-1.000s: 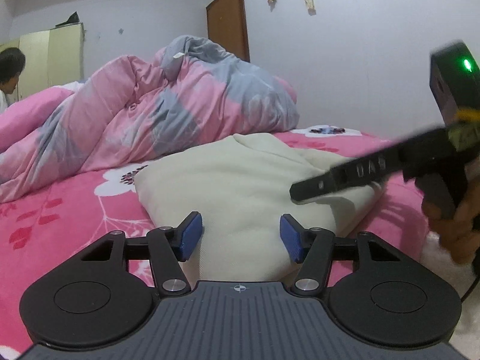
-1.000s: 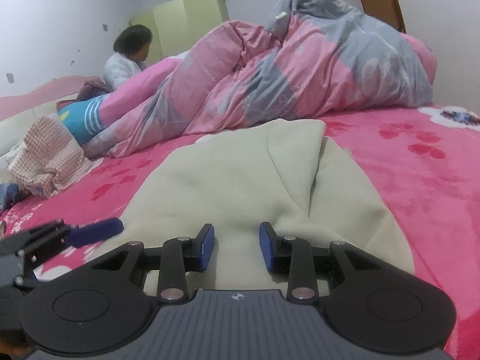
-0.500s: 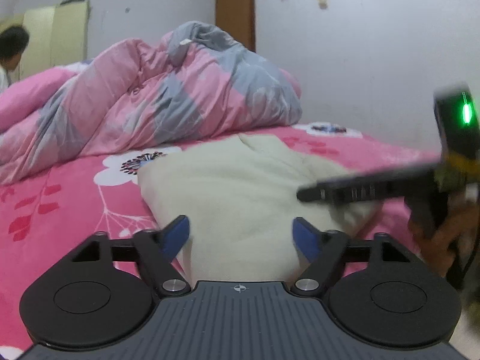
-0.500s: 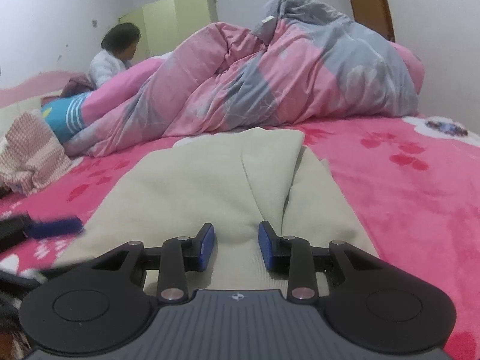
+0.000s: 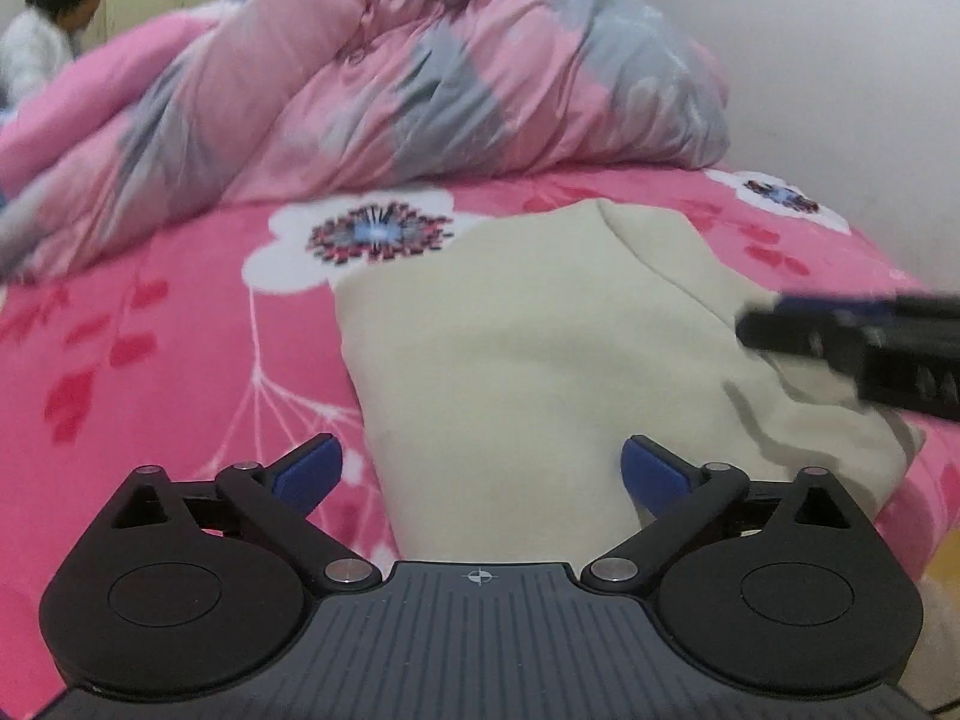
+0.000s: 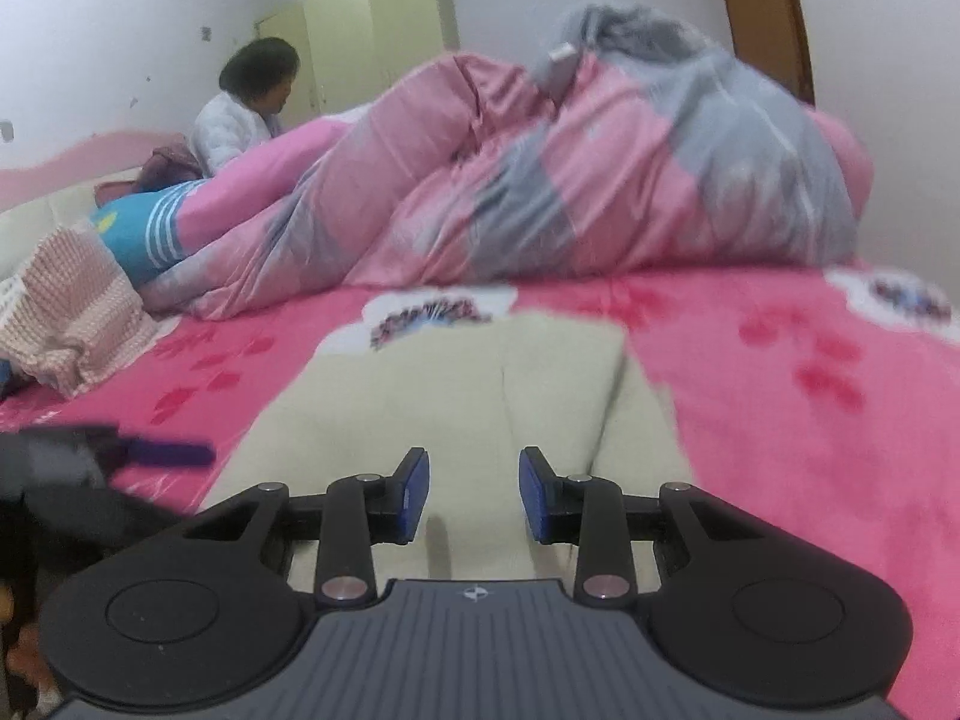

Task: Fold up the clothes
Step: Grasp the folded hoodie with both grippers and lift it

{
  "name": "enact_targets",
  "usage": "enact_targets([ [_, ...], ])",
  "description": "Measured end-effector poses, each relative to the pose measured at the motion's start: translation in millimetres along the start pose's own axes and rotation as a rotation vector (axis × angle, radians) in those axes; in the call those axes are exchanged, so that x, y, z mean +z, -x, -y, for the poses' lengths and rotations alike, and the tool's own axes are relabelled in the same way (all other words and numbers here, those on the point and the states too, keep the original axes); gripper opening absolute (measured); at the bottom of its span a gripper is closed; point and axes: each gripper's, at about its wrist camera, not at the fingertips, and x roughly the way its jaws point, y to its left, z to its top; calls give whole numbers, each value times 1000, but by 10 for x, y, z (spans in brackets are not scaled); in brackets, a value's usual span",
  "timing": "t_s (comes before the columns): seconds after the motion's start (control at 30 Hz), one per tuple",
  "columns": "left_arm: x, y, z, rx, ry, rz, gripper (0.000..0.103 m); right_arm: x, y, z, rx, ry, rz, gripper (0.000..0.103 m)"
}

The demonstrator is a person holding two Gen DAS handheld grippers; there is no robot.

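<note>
A cream garment [image 5: 540,348] lies folded on the pink flowered bed sheet [image 5: 150,330]. My left gripper [image 5: 480,471] hovers over its near edge. Its jaws are opening and stand wide. The cloth lies below them and neither pad touches it. In the right wrist view the garment [image 6: 480,408] shows a lengthwise fold down its middle. My right gripper [image 6: 474,492] hangs above its near end, jaws a narrow gap apart with nothing pinched between them. A finger of the right gripper [image 5: 840,348] reaches in from the right over the garment, and the left gripper's blue pad [image 6: 162,453] shows at the left.
A heaped pink and grey quilt [image 5: 420,72] fills the back of the bed. A person [image 6: 240,114] sits at the far side. A pink checked cloth [image 6: 72,312] and a blue striped cloth [image 6: 144,228] lie at the left. A wall runs along the right.
My left gripper's jaws have spread wide, and it has lifted and tilted down over the garment. The right gripper has risen a little, its gap unchanged.
</note>
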Motion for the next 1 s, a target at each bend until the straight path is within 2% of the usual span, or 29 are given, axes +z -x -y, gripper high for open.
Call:
enact_targets([
  [0.1,0,-19,-23,-10,32,-28,103,36,-230,38,2,14,-38,34],
  [0.17,9,-51,-13,-8,35,-49,103,-63,-463,106,-11,3,-128,34],
  [0.23,10,-53,-9,-8,35,-50,103,-64,-470,125,3,-1,-129,34],
  [0.43,52,-69,8,0,35,-61,103,275,-431,98,9,-3,-92,32],
  [0.67,58,-69,28,11,28,-64,103,471,-787,142,38,-49,-98,32],
  [0.8,53,-73,28,10,24,-63,103,503,-1054,164,12,-52,-132,32],
  [0.93,47,-69,-6,-14,15,-47,103,455,-1253,252,-25,-90,-200,32],
  [1.0,27,-41,-84,-66,17,-18,103,494,-1139,374,7,-157,-173,34],
])
